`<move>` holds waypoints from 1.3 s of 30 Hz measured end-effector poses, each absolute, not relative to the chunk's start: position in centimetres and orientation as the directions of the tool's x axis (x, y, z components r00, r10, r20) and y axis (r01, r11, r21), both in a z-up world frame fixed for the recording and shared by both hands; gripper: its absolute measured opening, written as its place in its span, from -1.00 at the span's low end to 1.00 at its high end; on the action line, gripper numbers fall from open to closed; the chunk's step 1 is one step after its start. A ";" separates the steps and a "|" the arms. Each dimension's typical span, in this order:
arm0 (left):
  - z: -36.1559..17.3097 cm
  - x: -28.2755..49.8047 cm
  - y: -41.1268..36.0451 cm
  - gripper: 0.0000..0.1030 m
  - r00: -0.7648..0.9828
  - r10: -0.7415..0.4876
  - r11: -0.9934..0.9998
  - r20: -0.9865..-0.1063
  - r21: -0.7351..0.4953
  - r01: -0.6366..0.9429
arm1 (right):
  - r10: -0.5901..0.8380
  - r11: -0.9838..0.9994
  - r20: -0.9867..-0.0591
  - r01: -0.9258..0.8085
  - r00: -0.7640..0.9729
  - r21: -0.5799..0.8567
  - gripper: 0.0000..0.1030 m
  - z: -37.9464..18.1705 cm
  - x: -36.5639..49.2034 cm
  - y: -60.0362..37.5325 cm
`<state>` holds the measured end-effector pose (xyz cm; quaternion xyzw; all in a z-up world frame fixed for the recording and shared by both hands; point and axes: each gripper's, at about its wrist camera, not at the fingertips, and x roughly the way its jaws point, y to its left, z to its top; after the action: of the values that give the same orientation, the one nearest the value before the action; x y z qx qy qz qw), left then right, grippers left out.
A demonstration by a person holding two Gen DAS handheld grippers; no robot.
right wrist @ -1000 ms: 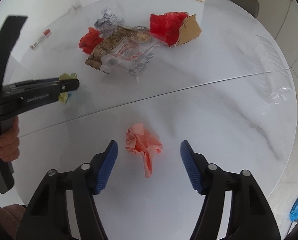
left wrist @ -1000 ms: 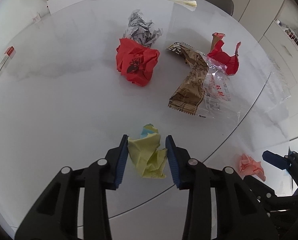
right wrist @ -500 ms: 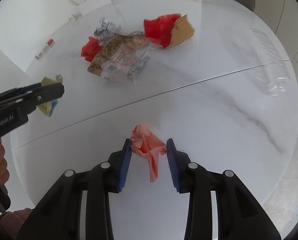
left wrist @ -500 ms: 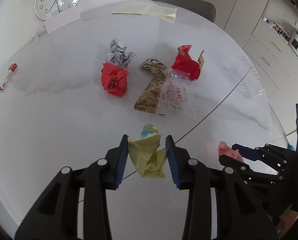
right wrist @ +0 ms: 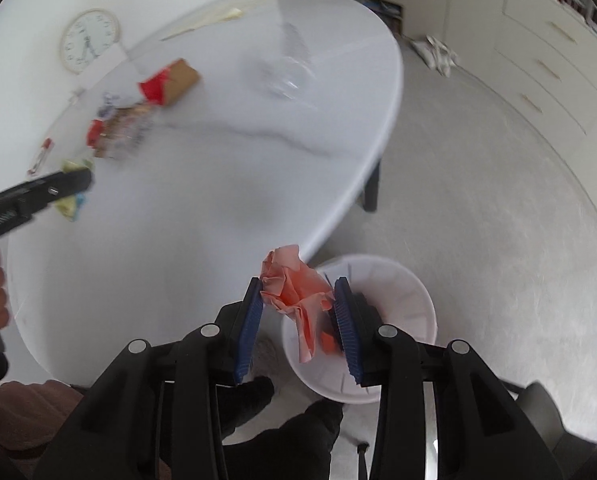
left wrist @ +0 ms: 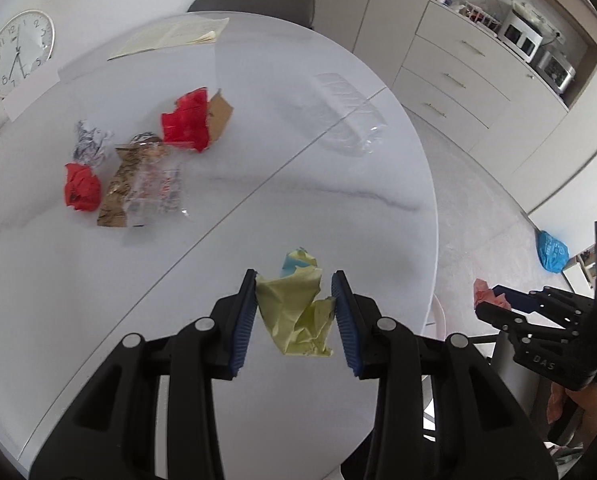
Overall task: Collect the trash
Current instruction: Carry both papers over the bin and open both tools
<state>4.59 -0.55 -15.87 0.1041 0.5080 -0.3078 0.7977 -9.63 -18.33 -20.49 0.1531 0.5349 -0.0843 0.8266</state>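
Right wrist: white bin beside table

The wall clock shows numerals 1–12; the right gripper body reads "DAS"

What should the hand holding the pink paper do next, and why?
Probably open the right gripper and let go. It is shut on the pink paper wad, which hangs past the table edge, over the white bin on the floor. The wad's tail already dangles into the bin's mouth, so a release looks likely to land inside. The left gripper holds a yellow paper wad and can follow.
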 end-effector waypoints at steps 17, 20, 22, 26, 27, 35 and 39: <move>-15.2 -1.3 -8.6 -0.26 0.262 -0.377 0.747 -0.889 -0.125 0.653 | 0.009 0.923 -0.956 0.364 0.294 0.121 0.68 -28.4 -12.9 -24.8; -15.4 -2.5 -10.2 -0.26 0.245 -0.380 0.731 -0.892 -0.127 0.671 | -0.043 0.920 -0.946 0.381 0.322 0.088 0.81 -26.1 -13.8 -26.2; -15.7 -3.1 -11.2 -0.26 0.229 -0.385 0.715 -0.894 -0.132 0.686 | -0.070 0.917 -0.938 0.393 0.338 0.073 0.88 -24.7 -14.4 -27.4; -16.5 -4.8 -13.5 -0.23 0.187 -0.391 0.680 -0.901 -0.147 0.718 | -0.100 0.907 -0.920 0.415 0.379 0.073 0.93 -21.9 -15.4 -29.0; -16.6 -5.1 -13.9 -0.18 0.179 -0.392 0.676 -0.902 -0.151 0.722 | -0.105 0.906 -0.917 0.417 0.385 0.072 0.94 -21.5 -15.5 -29.3; -16.7 -5.8 -15.1 0.78 0.163 -0.419 0.696 -0.893 -0.201 0.689 | -0.121 0.895 -0.895 0.437 0.430 0.089 0.95 -19.1 -16.6 -31.7; -15.9 -5.5 -14.3 0.85 0.191 -0.424 0.714 -0.885 -0.197 0.672 | -0.110 0.880 -0.895 0.461 0.432 0.114 0.95 -19.2 -17.0 -32.3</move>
<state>-5.46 -14.27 -15.87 0.1179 0.5247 -0.3592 0.7627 -16.97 -32.26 -19.16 0.1740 0.5041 -0.1726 0.8282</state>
